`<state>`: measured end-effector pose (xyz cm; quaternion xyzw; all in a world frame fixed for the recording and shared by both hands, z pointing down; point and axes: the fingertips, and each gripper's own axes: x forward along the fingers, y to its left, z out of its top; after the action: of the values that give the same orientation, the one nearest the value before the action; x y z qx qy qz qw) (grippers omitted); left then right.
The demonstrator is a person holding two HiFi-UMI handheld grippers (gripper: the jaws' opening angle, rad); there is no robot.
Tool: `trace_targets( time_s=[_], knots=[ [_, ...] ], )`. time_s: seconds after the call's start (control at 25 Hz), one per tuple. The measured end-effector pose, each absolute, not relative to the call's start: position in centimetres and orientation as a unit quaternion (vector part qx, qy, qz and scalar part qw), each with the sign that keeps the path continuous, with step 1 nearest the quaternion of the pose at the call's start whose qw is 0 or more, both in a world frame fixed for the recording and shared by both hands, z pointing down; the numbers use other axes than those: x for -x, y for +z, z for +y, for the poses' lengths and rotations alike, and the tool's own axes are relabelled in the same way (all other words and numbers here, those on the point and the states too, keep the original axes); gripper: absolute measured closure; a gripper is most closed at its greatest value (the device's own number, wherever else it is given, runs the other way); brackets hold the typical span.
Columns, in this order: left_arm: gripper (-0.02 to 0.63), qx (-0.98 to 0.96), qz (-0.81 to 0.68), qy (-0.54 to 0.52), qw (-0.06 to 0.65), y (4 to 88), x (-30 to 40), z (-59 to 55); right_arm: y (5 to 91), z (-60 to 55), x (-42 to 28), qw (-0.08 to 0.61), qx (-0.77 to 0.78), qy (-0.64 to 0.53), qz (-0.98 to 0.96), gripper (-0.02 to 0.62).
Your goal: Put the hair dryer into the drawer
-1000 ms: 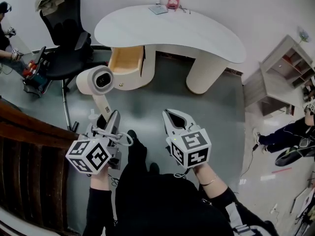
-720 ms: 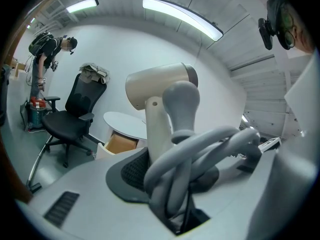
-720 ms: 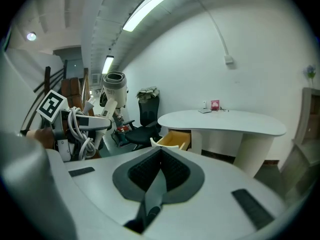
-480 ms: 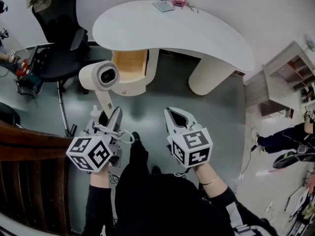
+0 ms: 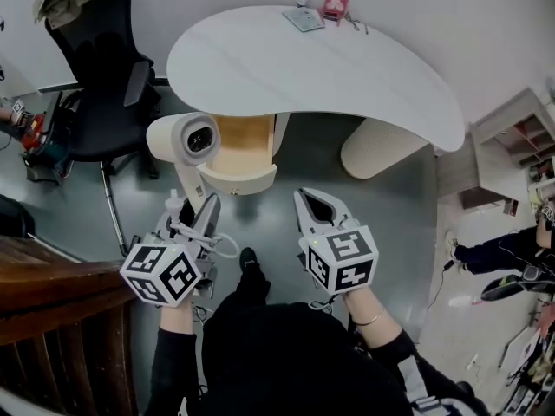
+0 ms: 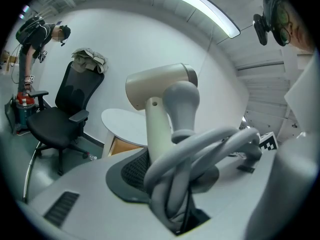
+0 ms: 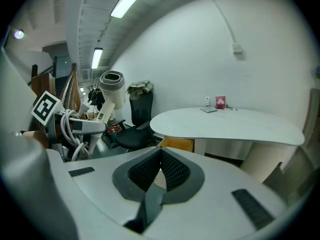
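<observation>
A cream hair dryer (image 5: 192,141) stands upright in my left gripper (image 5: 194,206), which is shut on its handle; the grey cable (image 6: 200,154) is looped over the jaws. In the left gripper view the hair dryer (image 6: 160,91) fills the middle and hides most of the desk. The open wooden drawer (image 5: 238,178) juts out under the white desk (image 5: 312,68), just beyond the dryer's head. My right gripper (image 5: 316,208) hangs beside it, shut and empty. In the right gripper view the pads meet, with the hair dryer (image 7: 112,86) to the left and the drawer (image 7: 177,144) ahead.
A black office chair (image 5: 108,68) stands left of the desk. A dark wooden railing (image 5: 52,319) runs along the lower left. A pink item (image 5: 335,5) and a small card lie at the desk's far edge. A shelf unit (image 5: 512,137) and a person (image 5: 503,250) are at the right.
Both grippers have advanced toward the desk, the left one carrying the hair dryer. The desk and open drawer now sit closer, and the dryer's head overlaps the drawer's left side.
</observation>
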<state>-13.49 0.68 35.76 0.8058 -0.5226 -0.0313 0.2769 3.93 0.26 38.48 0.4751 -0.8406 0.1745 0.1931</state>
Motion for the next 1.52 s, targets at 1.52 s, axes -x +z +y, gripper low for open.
trace_targets(
  time_s=[1.52],
  knots=[
    [0.437,-0.802,-0.346,0.229,0.430,48.8,13.7,-7.1,44.0,-15.2,-3.2,0.251,-0.485,0.215,-0.809,0.591]
  ],
)
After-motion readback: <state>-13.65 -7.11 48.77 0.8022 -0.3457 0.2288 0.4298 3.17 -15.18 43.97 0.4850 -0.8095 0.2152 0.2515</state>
